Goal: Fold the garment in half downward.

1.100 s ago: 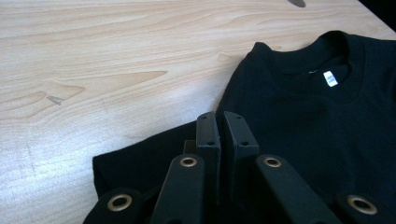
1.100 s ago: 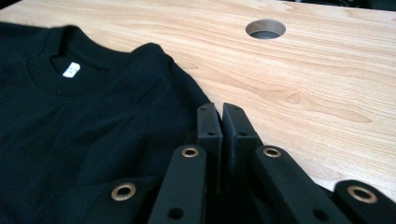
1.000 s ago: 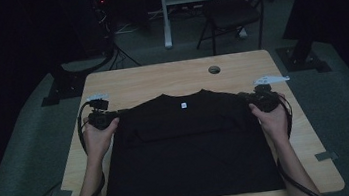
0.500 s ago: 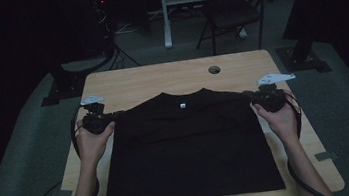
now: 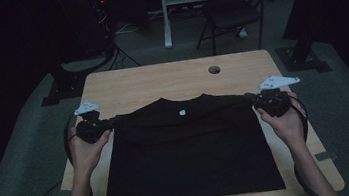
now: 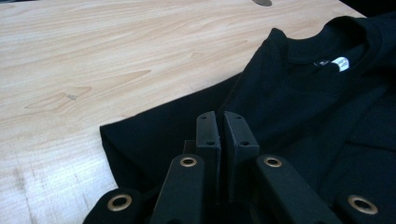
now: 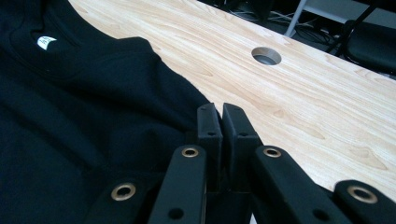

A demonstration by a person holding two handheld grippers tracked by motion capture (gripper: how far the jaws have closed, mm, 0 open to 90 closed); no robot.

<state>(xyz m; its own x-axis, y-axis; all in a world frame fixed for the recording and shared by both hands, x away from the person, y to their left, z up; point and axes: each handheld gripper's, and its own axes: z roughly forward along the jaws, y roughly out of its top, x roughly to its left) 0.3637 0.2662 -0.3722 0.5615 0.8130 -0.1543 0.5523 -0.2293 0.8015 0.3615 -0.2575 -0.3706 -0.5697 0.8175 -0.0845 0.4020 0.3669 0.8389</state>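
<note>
1. High view: a black T-shirt [image 5: 189, 151] lies flat on the wooden worktop [image 5: 160, 82], collar toward the far edge, hem near the person's edge.
2. High view: the left gripper [image 5: 99, 129] sits at the shirt's left shoulder, the right gripper [image 5: 258, 101] at its right shoulder; each is held in one hand, and the shoulder line runs stretched between them.
3. Left gripper view: the fingers [image 6: 208, 135] stand pressed nearly together; black cloth lies directly at and beneath them, so they appear clamped on the shirt's shoulder edge. The collar with its white label [image 6: 342, 63] lies to the upper right.
4. Right gripper view: the fingers [image 7: 208, 126] are likewise narrow, closed at the edge of the shirt's other shoulder, where cloth meets bare wood.
5. Right gripper view: a round cable hole [image 7: 266, 55] opens in the worktop beyond the shirt, well apart from it.
6. High view: a folding chair [image 5: 232, 10] stands on the floor behind the worktop.
</note>
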